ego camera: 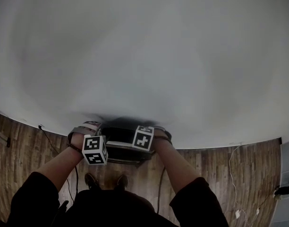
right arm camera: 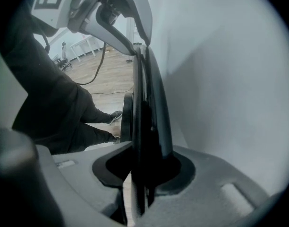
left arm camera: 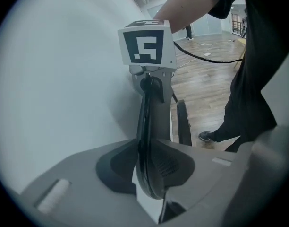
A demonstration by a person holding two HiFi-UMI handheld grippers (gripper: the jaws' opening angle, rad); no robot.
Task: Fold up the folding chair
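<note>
While the person stands facing the white wall (ego camera: 144, 56), the folding chair (ego camera: 117, 137) stands on the wood floor (ego camera: 220, 169) close to that wall, just ahead of their shoes. The left gripper (left arm camera: 151, 174) and the right gripper (right arm camera: 144, 174) each clamp its thin dark top edge, one near either end.

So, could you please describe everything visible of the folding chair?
The folding chair looks dark grey to black, smooth and slightly glossy, perhaps plastic. It seems folded almost flat and stands upright close to the white wall, on the wooden floor, just beyond the person's shoes. The left claw and the right claw each grip its thin top edge. Its legs are mostly hidden.
</note>
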